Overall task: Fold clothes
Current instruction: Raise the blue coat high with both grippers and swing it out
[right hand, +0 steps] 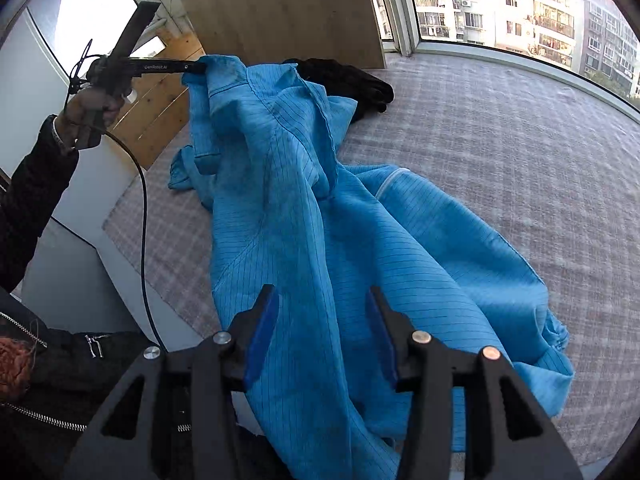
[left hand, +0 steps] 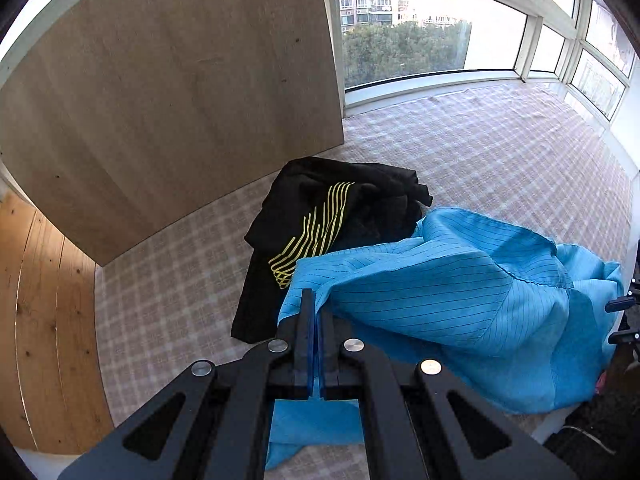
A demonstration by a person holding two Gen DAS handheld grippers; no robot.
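A blue striped garment (left hand: 440,280) lies rumpled on the checked cloth surface (left hand: 480,152). My left gripper (left hand: 318,300) is shut on an edge of it and lifts that edge; in the right wrist view the left gripper (right hand: 196,67) holds the garment's (right hand: 320,240) upper corner up at the left. My right gripper (right hand: 322,300) is open, its blue pads (right hand: 260,340) either side of the draped blue cloth close below. A black garment with yellow stripes (left hand: 320,220) lies crumpled behind the blue one; it also shows in the right wrist view (right hand: 352,80).
A wooden board (left hand: 172,100) leans at the back left. Windows (left hand: 440,40) run along the far side. The checked surface (right hand: 520,140) stretches to the right. The person's dark sleeve (right hand: 32,192) and a cable (right hand: 143,208) are at the left.
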